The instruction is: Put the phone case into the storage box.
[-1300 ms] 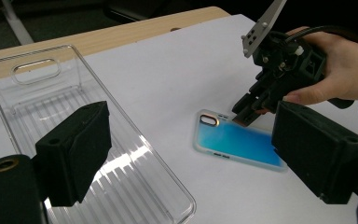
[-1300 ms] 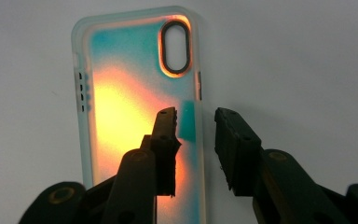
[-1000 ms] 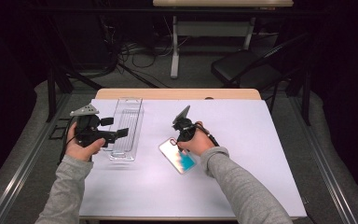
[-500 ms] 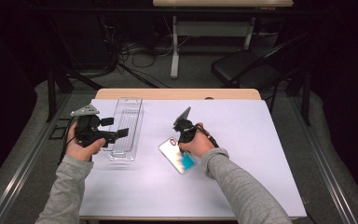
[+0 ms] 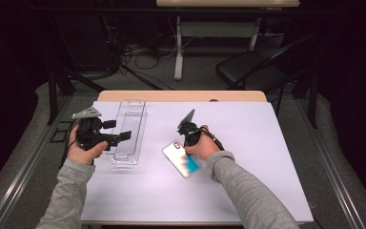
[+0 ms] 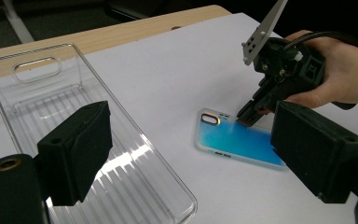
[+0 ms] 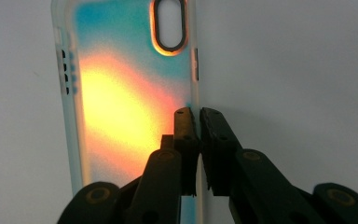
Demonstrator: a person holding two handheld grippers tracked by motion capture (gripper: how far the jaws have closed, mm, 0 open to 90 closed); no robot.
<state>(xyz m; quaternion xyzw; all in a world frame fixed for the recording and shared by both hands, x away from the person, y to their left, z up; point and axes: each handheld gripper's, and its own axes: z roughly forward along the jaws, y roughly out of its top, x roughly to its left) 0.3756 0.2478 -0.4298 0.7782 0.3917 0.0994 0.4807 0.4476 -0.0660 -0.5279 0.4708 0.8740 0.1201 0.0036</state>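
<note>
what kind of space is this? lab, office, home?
Likely a lab recording setup, not a home: a white-topped table ringed by dark curtains, loose cables on the floor behind, and a black chair pushed aside.

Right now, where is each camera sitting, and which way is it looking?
High view: above the person's side, looking forward and down on the table; both forearms and grippers show.
Left gripper view: rides the left gripper, its open jaws over the clear tray.
Right gripper view: rides the right gripper, looking down, shut on the phone case edge.
Shared: all three show the phone case; its jaws have just been closing.
</note>
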